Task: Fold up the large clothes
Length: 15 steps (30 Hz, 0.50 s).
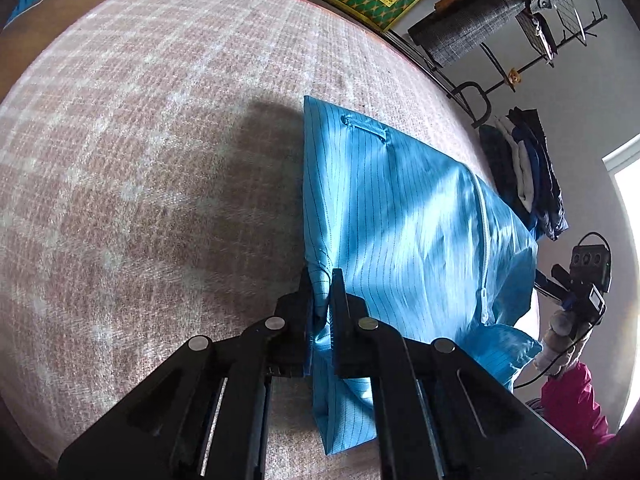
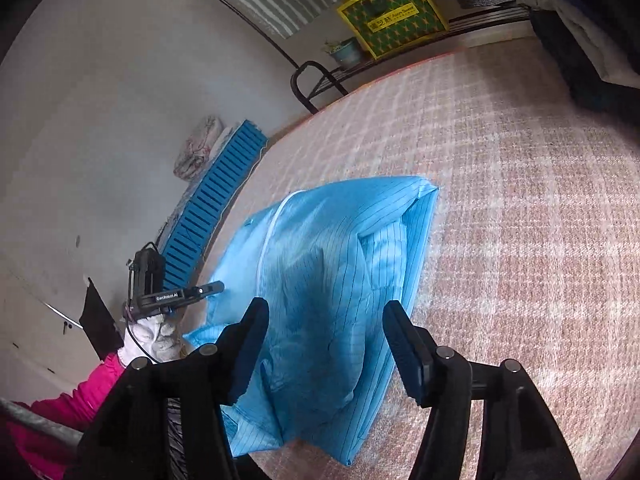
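A light blue pinstriped garment (image 1: 400,216) with a white zipper lies partly folded on a pink checked bed cover (image 1: 140,140). My left gripper (image 1: 322,284) is shut on a pinched fold at the garment's near left edge. In the right wrist view the garment (image 2: 328,264) lies under and ahead of my right gripper (image 2: 326,312), which is open, its jaws wide apart above the cloth and holding nothing. The right gripper also shows in the left wrist view (image 1: 576,284), at the garment's far right, held by a gloved hand.
The bed cover (image 2: 520,200) stretches wide to the right. A yellow-green box (image 2: 392,14) and a metal rack stand behind the bed. Stacked clothes (image 1: 528,180) hang at the right. A blue slatted board (image 2: 216,208) leans by the wall.
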Motion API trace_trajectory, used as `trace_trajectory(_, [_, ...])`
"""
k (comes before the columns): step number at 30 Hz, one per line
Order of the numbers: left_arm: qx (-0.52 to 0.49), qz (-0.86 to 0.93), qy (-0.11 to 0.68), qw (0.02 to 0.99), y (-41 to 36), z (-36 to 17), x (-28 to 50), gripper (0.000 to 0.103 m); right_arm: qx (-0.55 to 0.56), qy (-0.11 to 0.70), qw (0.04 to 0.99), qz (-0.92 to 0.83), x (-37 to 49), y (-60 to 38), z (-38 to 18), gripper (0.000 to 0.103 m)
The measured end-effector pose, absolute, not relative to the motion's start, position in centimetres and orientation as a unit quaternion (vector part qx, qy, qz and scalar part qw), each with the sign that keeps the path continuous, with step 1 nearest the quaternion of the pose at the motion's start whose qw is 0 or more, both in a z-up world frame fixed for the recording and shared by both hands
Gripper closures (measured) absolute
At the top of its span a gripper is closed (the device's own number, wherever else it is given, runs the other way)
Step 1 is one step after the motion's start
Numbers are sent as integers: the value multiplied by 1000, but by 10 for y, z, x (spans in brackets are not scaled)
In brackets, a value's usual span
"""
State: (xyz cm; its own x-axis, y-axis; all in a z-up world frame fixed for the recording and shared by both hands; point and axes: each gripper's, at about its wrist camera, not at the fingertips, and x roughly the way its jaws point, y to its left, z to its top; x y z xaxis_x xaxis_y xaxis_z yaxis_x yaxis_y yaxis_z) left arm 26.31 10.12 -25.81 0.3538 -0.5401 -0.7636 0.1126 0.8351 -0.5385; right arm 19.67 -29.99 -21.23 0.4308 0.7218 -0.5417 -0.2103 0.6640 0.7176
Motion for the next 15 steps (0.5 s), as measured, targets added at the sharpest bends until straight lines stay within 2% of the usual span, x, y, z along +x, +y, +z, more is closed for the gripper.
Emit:
trace_trajectory(4, [-199,-205,537,794,102,-259,265,100,356,450,759,308,222,-305,-241,38])
trace_trajectory(6, [-193,-201,540,794,103,-257,264,100,366,456,749,311,230,-295,-254,42])
trace_trajectory(8, [-186,-197,543,795,102,-252,262,97,352,471,743,320,231,-278,-258,83])
trace_trajectory(9, [-179,-194,543,797,103,-249,261,94,332,476,749,319,228,-269,-257,86])
trace_trajectory(11, [-154,-182,538,809,105,-240,258,81,289,483,756,334,219,-252,-252,95])
trace_trajectory(14, [-124,-155,520,831,110,-221,252,81,237,501,762,335,215,-240,-250,94])
trace_trajectory(15, [-120,-151,511,838,111,-213,249,81,243,497,761,339,216,-243,-250,91])
